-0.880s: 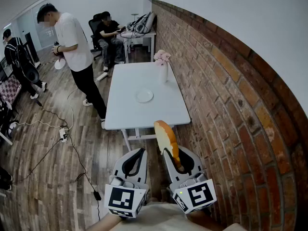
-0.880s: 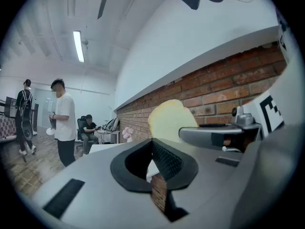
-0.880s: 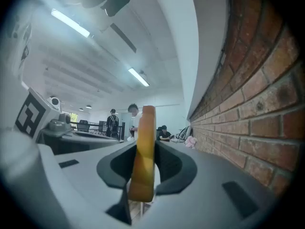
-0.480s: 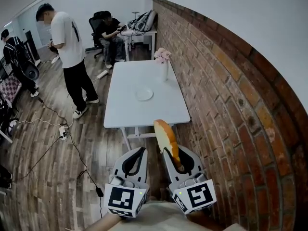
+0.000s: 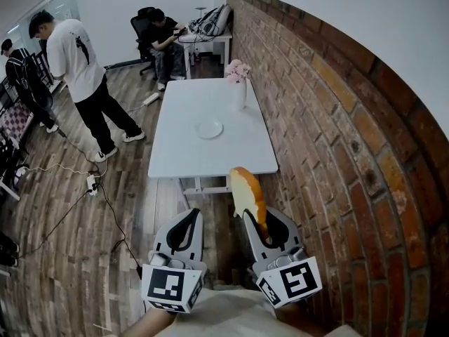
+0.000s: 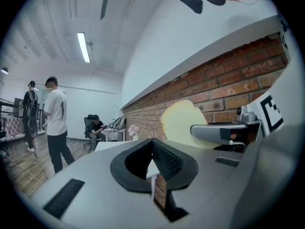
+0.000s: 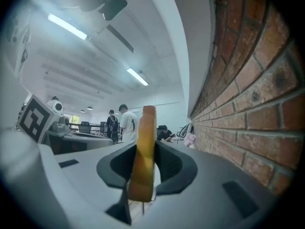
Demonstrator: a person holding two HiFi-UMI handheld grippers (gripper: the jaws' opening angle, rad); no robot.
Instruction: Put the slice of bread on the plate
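A golden-crusted slice of bread [image 5: 247, 194] stands on edge, and my right gripper [image 5: 257, 220] is shut on its lower part. The right gripper view shows the slice [image 7: 143, 147] edge-on between the dark pads of the right gripper [image 7: 143, 178]. Beside it, my left gripper [image 5: 194, 215] is held level with its jaws together and nothing in them. The left gripper view shows the left gripper [image 6: 153, 175] shut and the bread [image 6: 178, 124] off to its right. A small white plate [image 5: 209, 128] lies mid-table on the white table [image 5: 210, 161], ahead of both grippers.
A vase of pink flowers [image 5: 239, 84] stands at the table's far right, against the brick wall [image 5: 337, 132] along the right. A person in a white shirt [image 5: 74, 58] walks on the wooden floor to the left. Another person [image 5: 165, 37] sits beyond, and cables [image 5: 91, 184] lie on the floor.
The person in the white shirt has walked away to the left. Both grippers have sunk slightly in the head view, and the bread stays gripped as before.
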